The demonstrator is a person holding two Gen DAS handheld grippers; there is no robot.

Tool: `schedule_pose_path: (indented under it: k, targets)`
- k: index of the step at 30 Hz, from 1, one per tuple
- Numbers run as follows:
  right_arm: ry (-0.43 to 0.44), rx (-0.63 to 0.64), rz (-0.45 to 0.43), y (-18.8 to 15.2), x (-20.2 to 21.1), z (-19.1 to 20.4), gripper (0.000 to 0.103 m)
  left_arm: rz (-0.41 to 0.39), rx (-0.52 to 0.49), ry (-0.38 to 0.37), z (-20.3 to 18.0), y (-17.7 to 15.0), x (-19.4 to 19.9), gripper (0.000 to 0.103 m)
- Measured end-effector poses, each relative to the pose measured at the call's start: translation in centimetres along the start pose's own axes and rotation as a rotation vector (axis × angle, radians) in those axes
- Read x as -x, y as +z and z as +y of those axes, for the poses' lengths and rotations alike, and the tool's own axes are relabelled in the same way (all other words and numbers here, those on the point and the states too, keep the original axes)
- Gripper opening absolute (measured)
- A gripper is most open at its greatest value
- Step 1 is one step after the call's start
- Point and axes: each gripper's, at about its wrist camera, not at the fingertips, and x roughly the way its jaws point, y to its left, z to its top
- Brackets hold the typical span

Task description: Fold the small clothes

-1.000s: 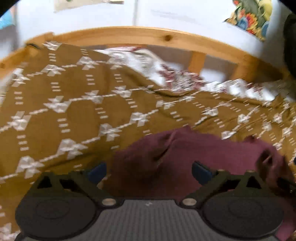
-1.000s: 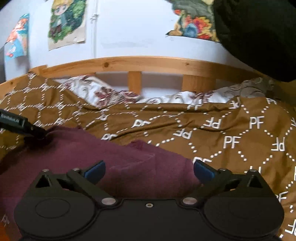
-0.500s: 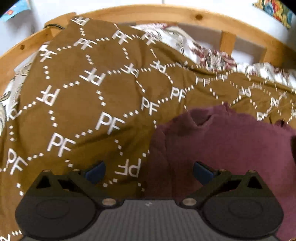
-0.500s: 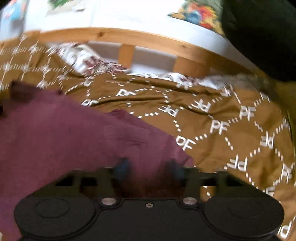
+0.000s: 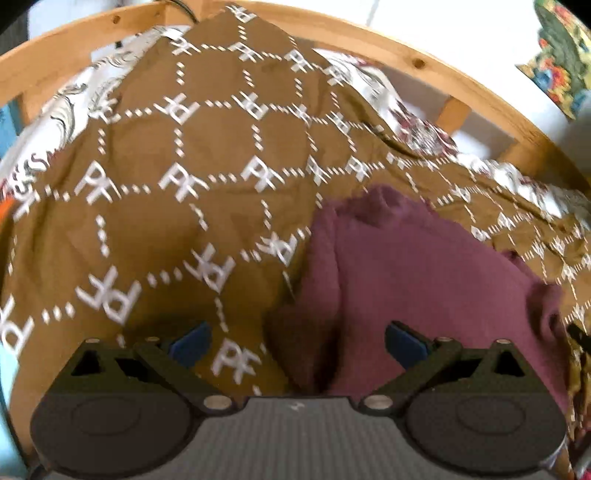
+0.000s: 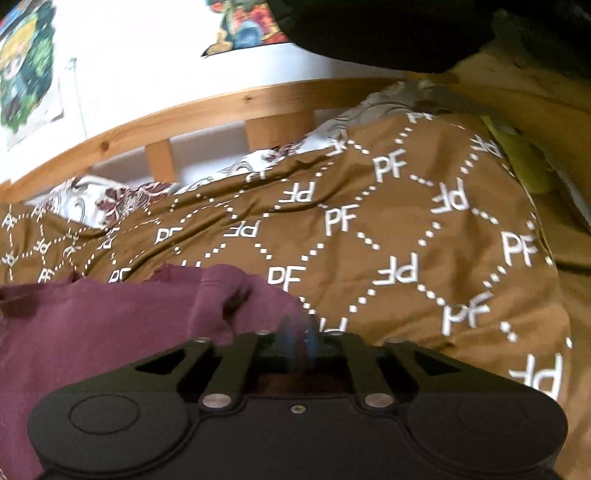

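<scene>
Under everything you have the bed, covered by a brown blanket printed with white "PF" letters and dotted diamonds; it humps up in folds on your left side and on your right. Behind it runs the curved wooden bed frame, with a white flowered sheet showing between blanket and frame, and posters on the white wall. A dark bulky shape fills the top of your right view.

The maroon garment lies spread on the blanket, its edges rumpled, a bunched fold rising just ahead of your right hand.

Your left tongs stand wide apart and hold nothing; one blue pad hangs over the blanket, the other over the garment's near edge. Your right tongs are drawn nearly together at the garment's right edge; motion blur hides whether cloth sits between them.
</scene>
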Motion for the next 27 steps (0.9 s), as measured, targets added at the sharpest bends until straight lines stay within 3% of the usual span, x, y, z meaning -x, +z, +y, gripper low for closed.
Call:
schedule_pose_path:
  k: [3, 5, 8, 12, 16, 17, 20, 27]
  targets:
    - [0.027, 0.021, -0.01, -0.2, 0.9, 0.2, 0.048, 0.018, -0.046, 0.001, -1.1, -1.3, 0.2, 0.102]
    - [0.046, 0.061, -0.016, -0.4, 1.2, 1.0, 0.076, 0.027, -0.073, 0.02, -1.9, -1.9, 0.0, 0.102]
    - [0.067, 0.16, -0.02, -0.6, 0.4, 3.1, 0.087, 0.036, -0.111, 0.045, -2.7, -2.3, 0.0, 0.102]
    - [0.042, 0.271, -0.021, -0.9, -2.1, 5.5, 0.092, 0.048, -0.089, 0.089, -2.3, -2.3, -0.7, 0.102]
    - [-0.188, 0.28, 0.0, -0.8, -4.3, 4.4, 0.094, 0.064, -0.046, 0.118, -1.6, -2.3, -1.6, 0.102]
    - [-0.206, 0.254, 0.004, -0.8, -4.5, 3.5, 0.097, 0.063, -0.043, 0.115, -1.5, -2.2, -1.7, 0.102]
    - [-0.186, 0.17, -0.01, -0.9, -3.6, 1.4, 0.1, 0.061, -0.055, 0.103, -1.6, -2.1, -2.2, 0.102]
    - [-0.139, 0.161, -0.046, -1.3, 0.0, 1.7, 0.102, 0.043, -0.038, 0.084, -1.5, -1.8, -2.4, 0.102]
